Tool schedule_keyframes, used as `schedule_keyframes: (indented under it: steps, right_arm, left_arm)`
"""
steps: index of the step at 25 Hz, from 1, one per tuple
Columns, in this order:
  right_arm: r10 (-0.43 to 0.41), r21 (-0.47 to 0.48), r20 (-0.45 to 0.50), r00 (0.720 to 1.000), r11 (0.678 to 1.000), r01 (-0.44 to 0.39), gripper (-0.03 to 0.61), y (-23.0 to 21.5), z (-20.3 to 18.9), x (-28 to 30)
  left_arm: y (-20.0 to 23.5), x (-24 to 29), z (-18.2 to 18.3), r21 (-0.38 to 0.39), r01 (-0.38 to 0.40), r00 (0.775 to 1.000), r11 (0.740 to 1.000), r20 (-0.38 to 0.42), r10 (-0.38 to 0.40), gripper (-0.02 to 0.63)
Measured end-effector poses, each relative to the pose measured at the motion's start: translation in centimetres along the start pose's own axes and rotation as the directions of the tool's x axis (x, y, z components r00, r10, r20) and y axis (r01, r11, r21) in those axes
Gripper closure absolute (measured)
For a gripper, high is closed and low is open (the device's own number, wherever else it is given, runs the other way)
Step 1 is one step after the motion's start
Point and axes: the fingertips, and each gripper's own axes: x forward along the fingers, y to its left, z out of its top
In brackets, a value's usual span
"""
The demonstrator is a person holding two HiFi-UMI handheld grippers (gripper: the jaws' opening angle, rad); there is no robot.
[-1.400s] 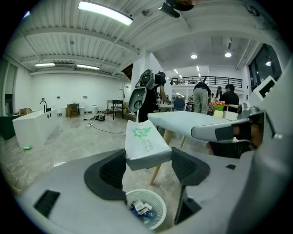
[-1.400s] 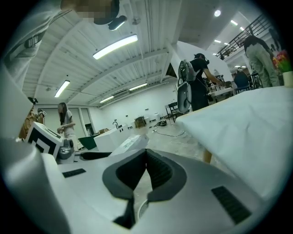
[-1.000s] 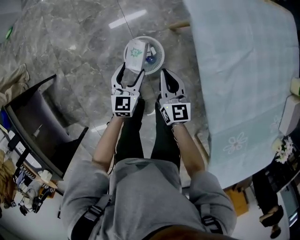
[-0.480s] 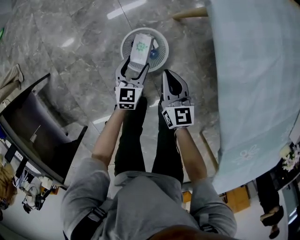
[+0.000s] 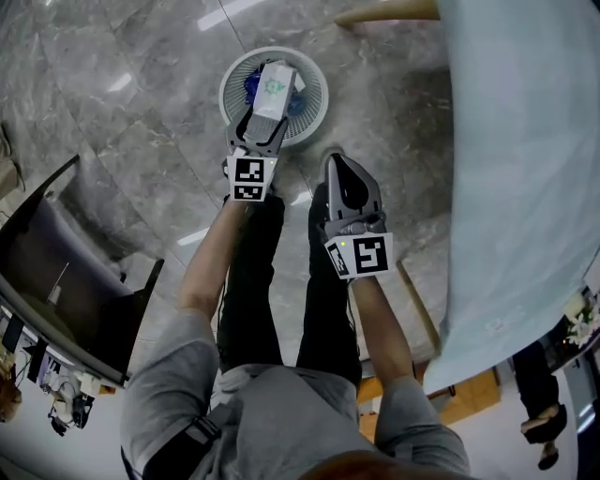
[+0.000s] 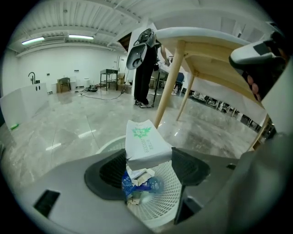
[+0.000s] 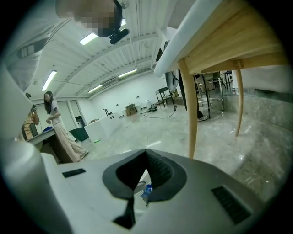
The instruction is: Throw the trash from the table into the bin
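My left gripper is shut on a white packet with a green print and holds it right over the round white mesh bin on the floor. In the left gripper view the packet sits clamped between the dark pads above the bin, which holds a blue wrapper and scraps of paper. My right gripper hangs beside the bin, nearer to me, shut with nothing in it. In the right gripper view its pads meet edge to edge.
The table under a pale cloth stands at the right, with a wooden leg just past the bin. A dark chair stands at the left. A person stands far off across the hall.
My left gripper has sunk with the packet down to just above the bin's opening. The right gripper has come down a little as well and stays shut.
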Motion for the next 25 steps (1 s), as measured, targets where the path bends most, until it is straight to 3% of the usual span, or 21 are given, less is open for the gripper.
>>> schedule_keyframes:
  steps: [7,12,17,25]
  right_arm:
    - [-0.024,0.010,0.013,1.000,1.000,0.024,0.572,-1.5,0.4,-0.4]
    - [-0.021,0.017,0.012,1.000,1.000,0.021,0.572,-1.3,0.8,-0.5]
    - [-0.011,0.023,0.026,1.000,1.000,0.010,0.572,0.2,3.5,-1.7]
    - [0.058,-0.028,0.087,0.995,0.998,-0.056,0.572,4.7,12.5,-4.6]
  left_arm:
    - [0.2,2.1,-2.2,0.002,-0.014,0.999,1.000,-0.053,0.014,0.293]
    - [0.8,0.8,-1.0,-0.012,-0.026,0.998,1.000,-0.054,0.026,0.279]
    - [0.5,-3.8,4.3,-0.013,-0.029,1.000,0.999,0.004,0.029,0.279]
    - [-1.4,-12.4,16.8,-0.011,-0.030,0.990,0.999,0.137,0.031,0.283]
